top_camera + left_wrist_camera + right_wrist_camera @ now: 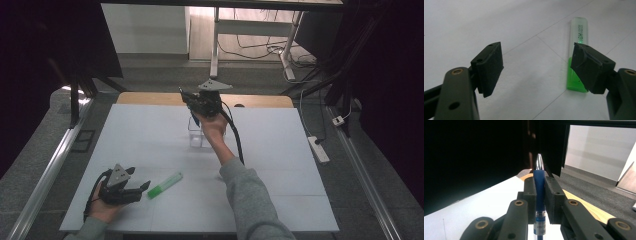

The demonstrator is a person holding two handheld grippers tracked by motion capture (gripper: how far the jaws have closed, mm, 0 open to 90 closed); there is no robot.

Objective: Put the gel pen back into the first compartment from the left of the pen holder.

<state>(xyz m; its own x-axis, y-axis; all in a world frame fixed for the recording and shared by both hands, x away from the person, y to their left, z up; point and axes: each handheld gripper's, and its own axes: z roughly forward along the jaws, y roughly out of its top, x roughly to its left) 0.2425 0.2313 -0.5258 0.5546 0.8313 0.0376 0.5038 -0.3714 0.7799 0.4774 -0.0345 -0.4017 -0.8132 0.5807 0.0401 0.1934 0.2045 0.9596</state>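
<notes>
Right tongs (539, 195) clamped a blue pen (539, 182) above the clear box (200, 136); left tongs (536, 67) open beside the green highlighter (577, 55) on the counter (280, 150).

The high view looks forward and down from above the near edge of the table (150, 125), taking in the whole white top. The left gripper view sits low and very close over the table (524, 30), facing along its tongs (536, 67) at the marker (577, 55); the high view shares that marker (165, 185). The right gripper view rides raised above the table (486, 202), facing level past its far edge, tongs (540, 192) around a pen (539, 182).
</notes>
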